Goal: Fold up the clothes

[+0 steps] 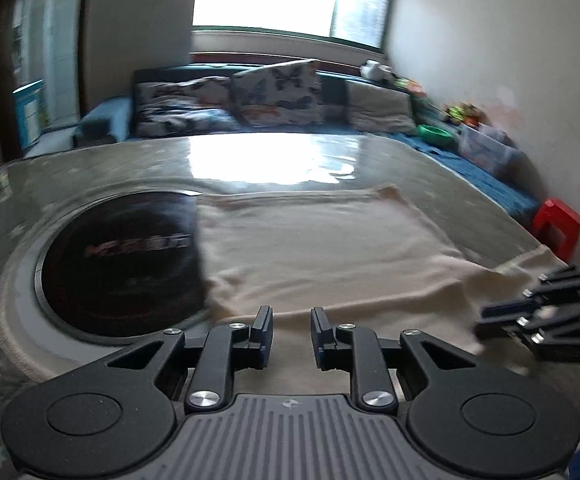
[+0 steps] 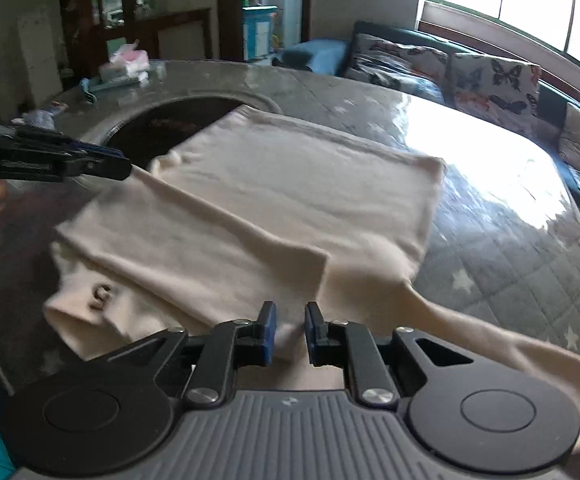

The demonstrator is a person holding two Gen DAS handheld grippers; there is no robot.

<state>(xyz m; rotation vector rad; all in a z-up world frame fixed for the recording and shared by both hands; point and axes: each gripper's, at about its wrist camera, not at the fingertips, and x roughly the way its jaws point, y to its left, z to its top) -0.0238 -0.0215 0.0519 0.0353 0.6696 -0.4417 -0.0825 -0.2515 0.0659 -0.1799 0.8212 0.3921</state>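
On our left, the left gripper [image 1: 290, 322] stands narrowly parted over the cream garment [image 1: 314, 248], gripping nothing. The garment lies half-folded on the surface [image 1: 273, 156]. Our right gripper [image 2: 290, 316], also narrowly parted, straddles a raised pucker; that loose fold could slip and undo itself.

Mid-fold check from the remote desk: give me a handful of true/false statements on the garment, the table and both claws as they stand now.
1. The cream garment lies on the table. True.
2. The garment covers part of the round black cooktop. True.
3. The left claw grips a red shirt. False: its jaws stand apart, nothing pinched.
4. The right claw is clamped fully shut. False: a gap shows between its pads.
5. Butterfly-print cushions sit under the window. True.
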